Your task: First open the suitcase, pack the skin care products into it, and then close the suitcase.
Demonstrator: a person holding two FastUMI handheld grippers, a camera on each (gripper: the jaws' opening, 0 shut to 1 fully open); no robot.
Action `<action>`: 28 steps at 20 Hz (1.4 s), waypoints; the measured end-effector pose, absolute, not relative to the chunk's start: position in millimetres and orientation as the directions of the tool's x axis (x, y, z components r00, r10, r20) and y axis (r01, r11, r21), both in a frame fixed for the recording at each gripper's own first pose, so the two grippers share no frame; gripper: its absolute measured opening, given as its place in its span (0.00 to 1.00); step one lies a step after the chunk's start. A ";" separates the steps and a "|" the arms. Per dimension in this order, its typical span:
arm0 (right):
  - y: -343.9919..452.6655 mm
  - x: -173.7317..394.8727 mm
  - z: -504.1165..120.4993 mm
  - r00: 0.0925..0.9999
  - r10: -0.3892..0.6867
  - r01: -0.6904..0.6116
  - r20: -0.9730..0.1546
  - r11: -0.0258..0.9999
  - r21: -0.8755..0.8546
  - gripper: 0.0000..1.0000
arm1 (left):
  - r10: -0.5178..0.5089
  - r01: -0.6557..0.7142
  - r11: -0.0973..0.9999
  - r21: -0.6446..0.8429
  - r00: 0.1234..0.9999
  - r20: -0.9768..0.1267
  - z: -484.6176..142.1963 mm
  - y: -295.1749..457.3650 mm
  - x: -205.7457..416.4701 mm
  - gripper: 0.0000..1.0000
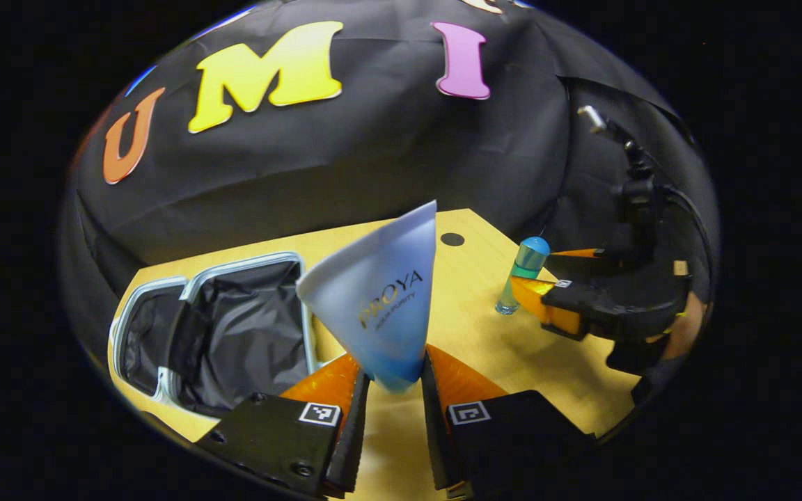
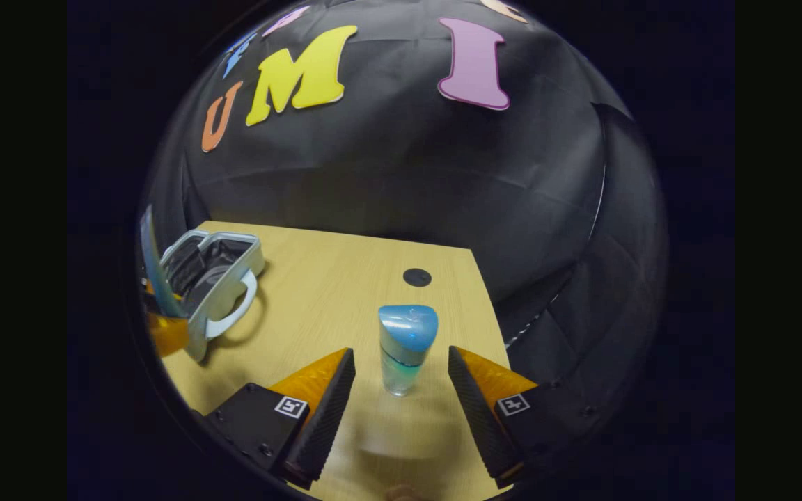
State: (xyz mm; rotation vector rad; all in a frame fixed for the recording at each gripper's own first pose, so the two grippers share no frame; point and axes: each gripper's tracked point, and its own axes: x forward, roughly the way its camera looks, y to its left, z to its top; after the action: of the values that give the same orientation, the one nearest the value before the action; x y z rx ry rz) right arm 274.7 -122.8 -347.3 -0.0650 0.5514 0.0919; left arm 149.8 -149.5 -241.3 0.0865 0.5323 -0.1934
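My left gripper [image 1: 394, 365] is shut on the narrow cap end of a blue-and-white skin care tube [image 1: 380, 292], which it holds upright above the table with the flat end up. Left of it, the small suitcase [image 1: 234, 327] lies open, showing its dark lining. In the right gripper view, a small clear bottle with a blue cap [image 2: 406, 348] stands on the table between the fingers of my open right gripper [image 2: 401, 362], with gaps on both sides. From the left gripper view, the right gripper [image 1: 547, 282] flanks that bottle [image 1: 523, 275].
The wooden table [image 2: 331, 292] has a round black hole [image 2: 417, 277] near its far right corner. The suitcase [image 2: 213, 285] and the held tube [image 2: 154, 264] sit at the far left of the right gripper view. A hand [image 1: 686, 327] holds the right gripper.
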 end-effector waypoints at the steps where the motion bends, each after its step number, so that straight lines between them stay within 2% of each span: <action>1: -119.5 278.1 -351.1 0.847 0.072 -0.099 -0.527 0.995 -0.024 0.80 | -0.142 0.176 0.984 0.018 0.846 -0.513 -236.8 -137.2 139.6 0.42; 7: -119.9 296.3 -369.8 0.841 0.001 -0.045 -0.541 0.997 -0.068 0.80 | -0.017 0.039 0.999 0.031 0.859 -0.512 -203.3 -66.7 75.5 0.42; 8: -124.4 298.5 -372.5 0.840 -0.021 -0.028 -0.542 0.996 -0.083 0.75 | -0.008 0.027 0.999 0.031 0.858 -0.513 -196.8 -56.4 66.2 0.42; 11: -120.5 294.7 -370.0 0.832 -0.027 0.003 -0.554 0.999 -0.046 0.46 | 0.020 -0.023 1.000 0.000 0.851 -0.526 -200.2 -41.8 61.8 0.42; 14: -111.1 277.7 -366.7 0.816 -0.025 0.009 -0.578 0.999 -0.031 0.39 | 0.029 -0.046 0.999 -0.018 0.839 -0.544 -200.7 -25.9 60.3 0.42; 16: -103.7 261.0 -351.2 0.822 -0.023 0.004 -0.569 0.999 -0.035 0.36 | 0.021 -0.027 1.000 -0.003 0.849 -0.527 -193.9 -12.7 68.8 0.42; 22: -64.9 174.9 -302.3 0.821 0.022 0.011 -0.571 0.998 0.054 0.39 | -0.005 0.019 1.000 0.024 0.876 -0.483 -179.8 22.0 105.1 0.42; 24: -49.6 146.0 -289.5 0.818 0.043 0.021 -0.573 0.994 0.105 0.38 | -0.019 0.033 0.999 0.021 0.870 -0.493 -190.9 29.1 120.9 0.42; 28: -34.7 102.4 -262.9 0.831 0.021 0.035 -0.556 0.995 0.090 0.38 | -0.029 0.040 0.999 0.007 0.831 -0.555 -229.2 43.4 154.9 0.42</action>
State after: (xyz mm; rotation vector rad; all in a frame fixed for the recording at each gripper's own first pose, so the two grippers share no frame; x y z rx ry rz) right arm 102.4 -34.7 -262.9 0.0979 0.5903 -0.0074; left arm 154.9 43.4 -229.2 0.0187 0.5879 -0.0369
